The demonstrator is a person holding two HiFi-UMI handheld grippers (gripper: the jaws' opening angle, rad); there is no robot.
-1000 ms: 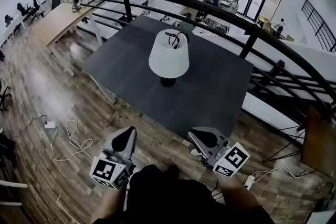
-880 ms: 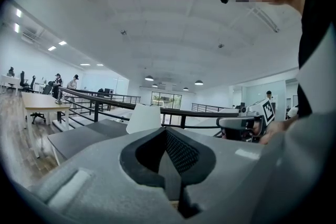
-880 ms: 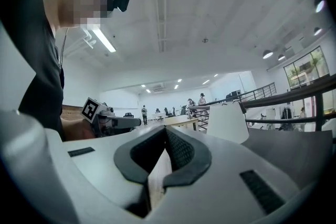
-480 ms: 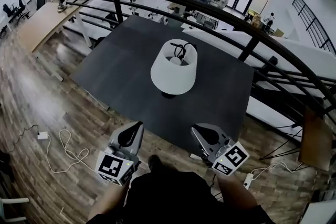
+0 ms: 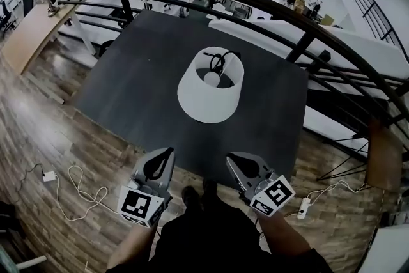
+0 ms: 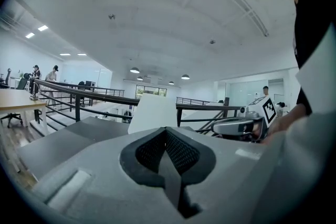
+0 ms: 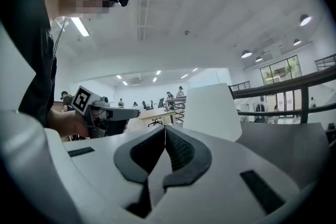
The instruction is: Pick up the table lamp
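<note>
The white-shaded table lamp (image 5: 211, 89) stands upright near the middle of the dark counter (image 5: 128, 86). The left tool (image 5: 163, 158) and right tool (image 5: 234, 160) hover side by side at the counter's near edge, each with jaws together and empty, apart from the lamp

Grey L tongs (image 5: 169, 151), grey R tongs (image 5: 231, 157); blk top (image 5: 204, 236).
</note>
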